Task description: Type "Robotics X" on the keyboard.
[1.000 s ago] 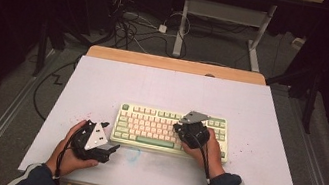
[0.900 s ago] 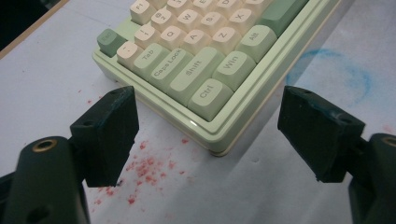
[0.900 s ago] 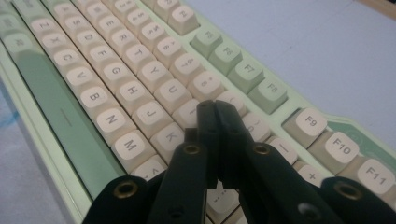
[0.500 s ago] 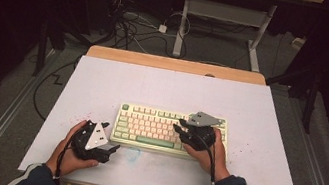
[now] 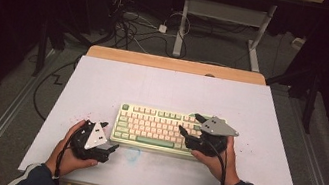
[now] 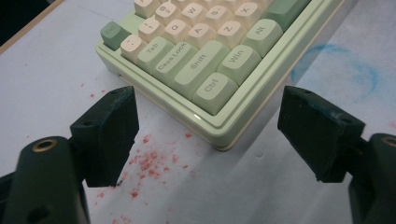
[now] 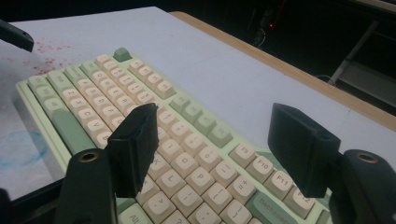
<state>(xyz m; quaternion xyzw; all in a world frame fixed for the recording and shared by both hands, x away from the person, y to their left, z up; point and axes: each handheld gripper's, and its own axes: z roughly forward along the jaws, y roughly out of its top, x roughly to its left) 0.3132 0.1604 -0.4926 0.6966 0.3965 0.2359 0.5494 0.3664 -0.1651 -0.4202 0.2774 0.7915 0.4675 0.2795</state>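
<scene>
High view shows the keyboard (image 5: 159, 128) near the middle of the table (image 5: 103, 82). Both the left gripper (image 5: 107, 137) and right gripper (image 5: 189, 124) have jaws wide apart, holding nothing. It looks hard and stiff, so grab its left and right edges.

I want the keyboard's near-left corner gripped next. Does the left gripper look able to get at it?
Probably yes. The left gripper is open, its jaws standing either side of the keyboard corner by the Ctrl key, with nothing between but bare table flecked red.
</scene>
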